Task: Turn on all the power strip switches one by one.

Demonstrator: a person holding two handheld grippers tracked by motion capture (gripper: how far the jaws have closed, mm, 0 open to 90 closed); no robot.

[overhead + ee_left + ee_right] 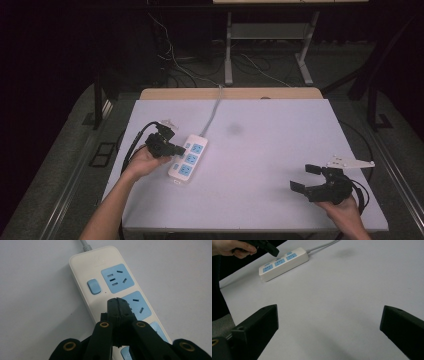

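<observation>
1. White table (280, 150), power strip (188, 159) on its left part, long axis running from near-left toward far-right, grey cord (212, 112) leaving the far end.
2. Left gripper (176, 149) is by far nearer: jaws pressed together, nothing pinched, tip over the strip's middle socket (138, 306), blue switch (94, 286) just beyond and to its side.
3. Right gripper (306, 177) well apart at the near-right, jaws spread, empty.
4. Embossed writing at the strip's cord end, too faint to read.
</observation>
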